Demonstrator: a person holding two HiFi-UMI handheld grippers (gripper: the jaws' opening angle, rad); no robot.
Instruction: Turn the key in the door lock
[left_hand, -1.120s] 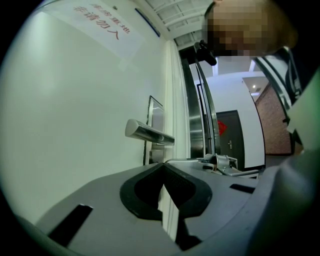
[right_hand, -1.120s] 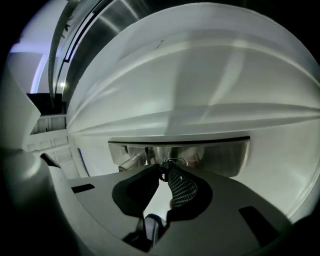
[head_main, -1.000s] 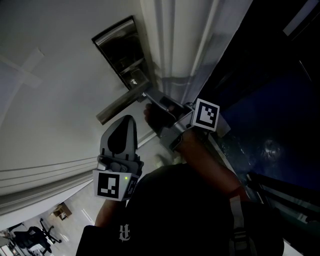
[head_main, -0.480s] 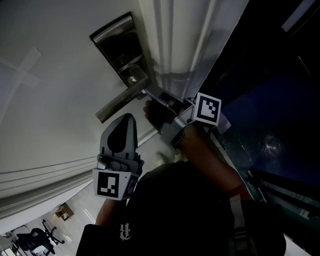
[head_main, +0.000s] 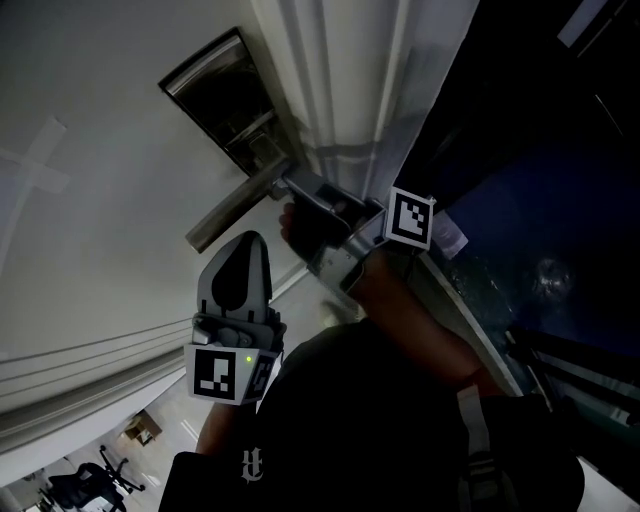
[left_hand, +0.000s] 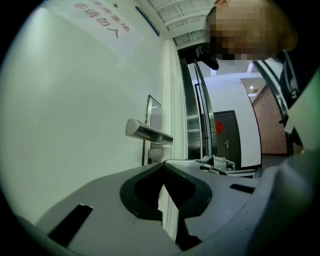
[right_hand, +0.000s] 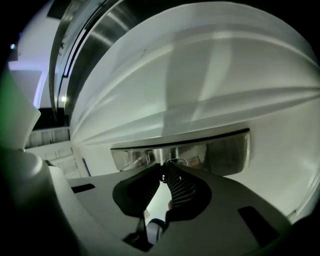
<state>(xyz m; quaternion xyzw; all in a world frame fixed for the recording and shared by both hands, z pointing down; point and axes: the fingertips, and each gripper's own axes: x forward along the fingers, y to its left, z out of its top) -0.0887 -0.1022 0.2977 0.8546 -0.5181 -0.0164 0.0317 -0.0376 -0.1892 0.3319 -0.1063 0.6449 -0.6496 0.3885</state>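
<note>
Right claw: we pinch the key with it, tips narrow.
Key: against the steel lock plate, at 12 o'clock.
Left claw: tips together, nothing held; door handle at 11 o'clock.

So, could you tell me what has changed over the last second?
Very little. The right gripper has kept its tips at the lock plate just below the door handle, jaws closed on the key; no turn is visible. The left gripper stays shut, held back. The whole view only drifted slightly.
</note>
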